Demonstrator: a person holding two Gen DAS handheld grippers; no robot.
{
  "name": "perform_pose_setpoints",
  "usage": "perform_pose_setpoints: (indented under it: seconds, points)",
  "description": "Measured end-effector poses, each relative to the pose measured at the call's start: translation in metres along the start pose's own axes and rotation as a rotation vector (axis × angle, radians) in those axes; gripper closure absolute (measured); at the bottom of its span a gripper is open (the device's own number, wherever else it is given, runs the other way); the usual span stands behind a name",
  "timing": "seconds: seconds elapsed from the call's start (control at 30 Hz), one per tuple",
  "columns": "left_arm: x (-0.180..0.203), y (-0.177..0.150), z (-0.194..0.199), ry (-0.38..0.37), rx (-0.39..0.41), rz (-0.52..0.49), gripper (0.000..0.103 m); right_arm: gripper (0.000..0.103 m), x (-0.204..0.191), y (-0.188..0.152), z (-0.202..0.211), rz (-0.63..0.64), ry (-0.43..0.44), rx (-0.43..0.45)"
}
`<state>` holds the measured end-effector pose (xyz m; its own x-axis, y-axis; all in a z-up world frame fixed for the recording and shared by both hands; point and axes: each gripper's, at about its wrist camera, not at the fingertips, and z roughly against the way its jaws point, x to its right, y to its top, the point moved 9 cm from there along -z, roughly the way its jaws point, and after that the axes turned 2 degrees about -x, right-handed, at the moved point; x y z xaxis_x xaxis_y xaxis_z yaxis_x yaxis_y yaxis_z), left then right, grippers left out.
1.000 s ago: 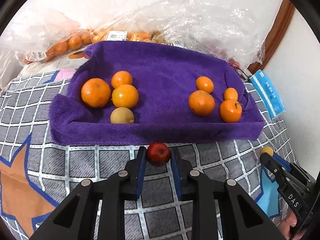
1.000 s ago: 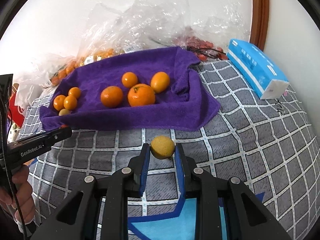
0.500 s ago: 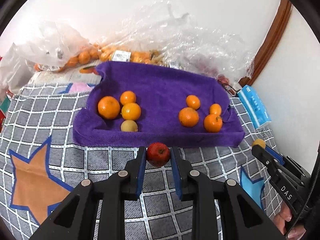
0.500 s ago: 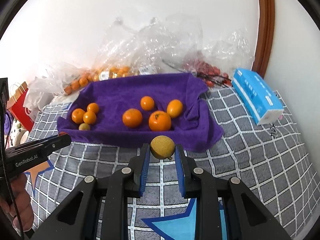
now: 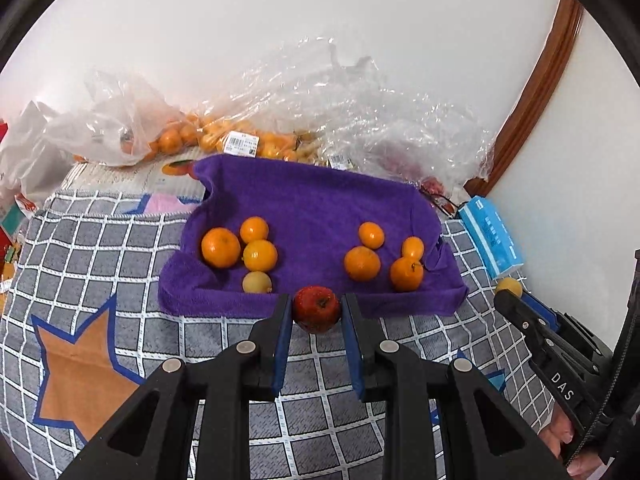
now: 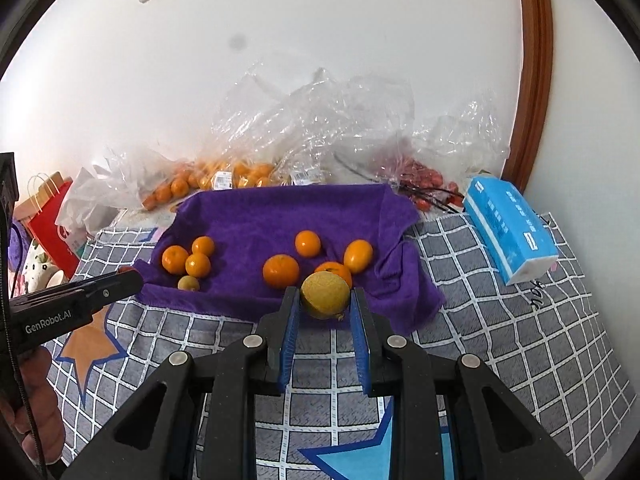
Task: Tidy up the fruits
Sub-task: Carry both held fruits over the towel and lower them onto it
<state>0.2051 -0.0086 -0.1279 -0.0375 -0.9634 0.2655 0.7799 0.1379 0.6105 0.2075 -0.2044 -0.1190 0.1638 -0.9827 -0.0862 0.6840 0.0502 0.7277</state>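
My left gripper is shut on a small red apple, held above the checked blanket just in front of the purple towel. My right gripper is shut on a yellow-brown round fruit over the towel's near edge. On the towel lie two groups of oranges: one at the left with a small yellowish fruit beside it, one at the right. The right gripper also shows at the right edge of the left wrist view, and the left gripper at the left of the right wrist view.
Clear plastic bags with more oranges and red fruit lie behind the towel against the white wall. A blue tissue pack sits to the right on the grey checked blanket. A red paper bag stands at far left.
Both grippers have risen with their fruits and pulled back, so the towel and bags look smaller and more of the wall shows. The grips have not changed.
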Motion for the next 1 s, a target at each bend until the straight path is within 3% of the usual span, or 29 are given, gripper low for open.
perform_pose_setpoints:
  seconds: [0.2, 0.73, 1.0]
  points:
    - [-0.004, 0.009, -0.011, 0.022, -0.007, -0.002, 0.079, 0.078, -0.002, 0.007, -0.015, 0.013, 0.006, -0.003]
    - [-0.011, 0.037, -0.087, 0.017, -0.089, 0.017, 0.079, 0.078, 0.014, 0.037, -0.1, 0.005, 0.001, -0.062]
    - [-0.007, 0.048, -0.118, 0.023, -0.125, -0.004, 0.079, 0.078, 0.018, 0.032, -0.139, -0.005, 0.01, -0.109]
